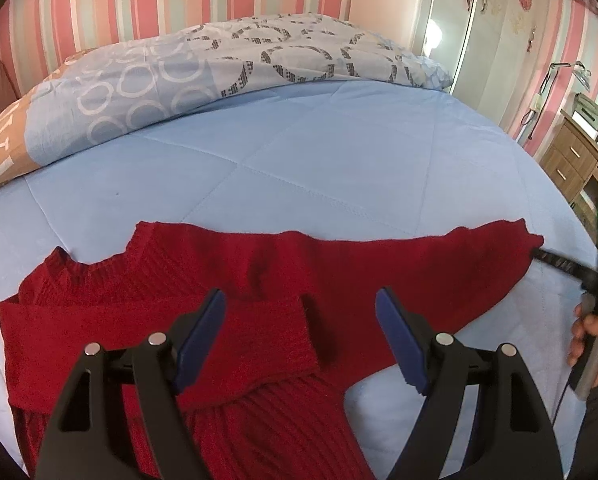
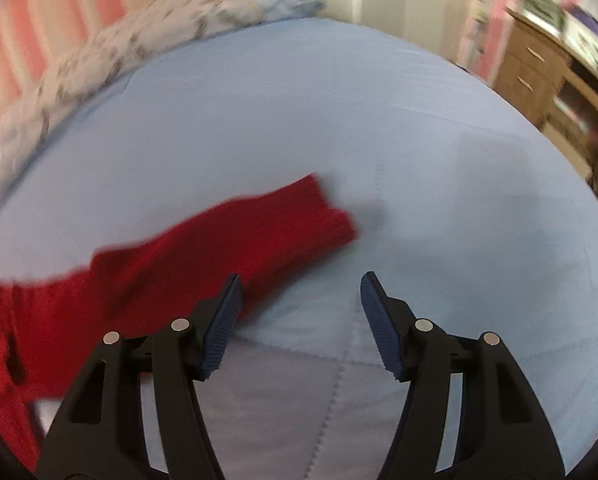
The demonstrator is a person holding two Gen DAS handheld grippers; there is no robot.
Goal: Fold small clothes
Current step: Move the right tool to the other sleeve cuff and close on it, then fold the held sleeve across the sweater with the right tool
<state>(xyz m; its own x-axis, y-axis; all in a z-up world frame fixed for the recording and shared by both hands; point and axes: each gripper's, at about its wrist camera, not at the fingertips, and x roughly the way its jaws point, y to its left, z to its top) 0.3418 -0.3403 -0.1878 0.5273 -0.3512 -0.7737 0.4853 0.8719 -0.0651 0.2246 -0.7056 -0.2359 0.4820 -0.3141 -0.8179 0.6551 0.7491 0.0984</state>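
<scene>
Red knit sweater (image 1: 259, 280) on bed (image 1: 299, 168): soft, limp, probably light, clingy. Grip sleeve cuff (image 2: 331, 220). Left tongs (image 1: 301, 336) and right tongs (image 2: 301, 320) both released, empty.

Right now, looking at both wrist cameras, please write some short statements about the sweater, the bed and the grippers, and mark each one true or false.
1. The red sweater lies on a light blue bed cover. True.
2. One sleeve is folded across the sweater's body. True.
3. The left gripper is clamped on the sweater. False: its jaws stand open above the sweater.
4. The right gripper holds the other sleeve. False: its jaws are open and nothing is between them.
5. The folded quilt at the far side of the bed is plain red. False: it is pale blue with ring patterns.
</scene>
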